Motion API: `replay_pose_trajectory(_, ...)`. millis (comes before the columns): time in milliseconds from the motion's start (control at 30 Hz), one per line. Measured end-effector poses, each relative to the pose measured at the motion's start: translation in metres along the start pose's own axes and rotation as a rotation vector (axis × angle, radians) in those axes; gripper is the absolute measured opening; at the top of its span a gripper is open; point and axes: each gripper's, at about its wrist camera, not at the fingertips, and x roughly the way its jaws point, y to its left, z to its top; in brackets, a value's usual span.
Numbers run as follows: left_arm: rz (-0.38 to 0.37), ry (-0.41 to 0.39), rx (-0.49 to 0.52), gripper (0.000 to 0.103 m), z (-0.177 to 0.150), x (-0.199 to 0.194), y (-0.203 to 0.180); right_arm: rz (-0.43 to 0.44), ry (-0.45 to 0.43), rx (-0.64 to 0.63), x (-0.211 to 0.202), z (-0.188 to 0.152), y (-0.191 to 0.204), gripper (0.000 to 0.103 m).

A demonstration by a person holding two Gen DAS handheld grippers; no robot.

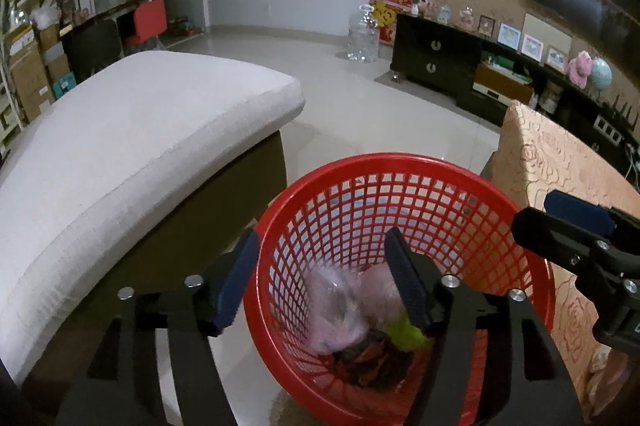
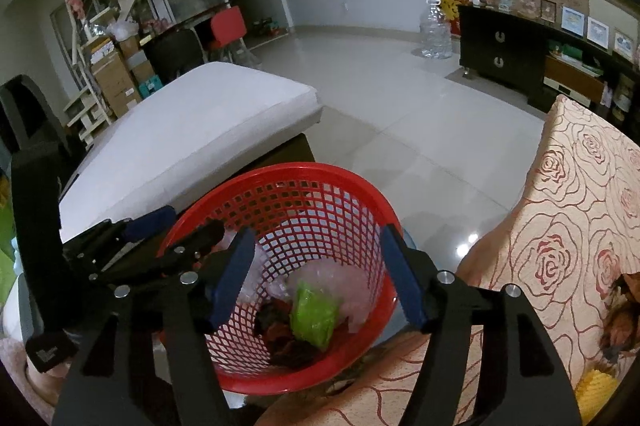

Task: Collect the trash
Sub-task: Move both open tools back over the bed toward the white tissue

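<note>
Both grippers hanging over round red plastic mesh basket point(image 1: 400, 186) w/ jaws spread, empty: left gripper point(image 1: 324, 278), right gripper point(image 2: 316, 274). Crumpled green wrapper point(image 2: 314, 314) and clear plastic bag point(image 1: 340, 306) lying inside.

Basket point(image 2: 280, 182) mouth open above; cushion point(image 2: 192, 130), cloth point(image 2: 580, 226) flank it.

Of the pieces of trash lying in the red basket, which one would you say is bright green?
The crumpled green wrapper at the bottom of the red basket; the clear plastic bag beside it is pale and translucent, and the dark scraps are brown-red.
</note>
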Motion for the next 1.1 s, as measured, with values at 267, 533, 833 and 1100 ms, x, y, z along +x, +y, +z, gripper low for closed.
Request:
replay_pose_trajectory(267,0.001,-0.041,-0.058,0.078,0.007,-0.009,0.010,-0.031,-0.012,0.014,-0.005,-0.002,-0.007,0.064)
replay_pose_trajectory(533,0.001,-0.094,-0.075,0.079,0.012,-0.021,0.010,-0.060,-0.023,0.006,-0.011,-0.006,-0.011,0.067)
replay_pose_trajectory(833,-0.004,-0.130,-0.073,0.080,0.014,-0.032,0.006,-0.095,-0.065,-0.008,-0.031,-0.007,-0.012,0.072)
replay_pose_trajectory(1100,-0.018,-0.163,-0.050,0.081,0.015,-0.045,-0.004,-0.148,-0.127,-0.010,-0.064,-0.007,-0.021,0.075)
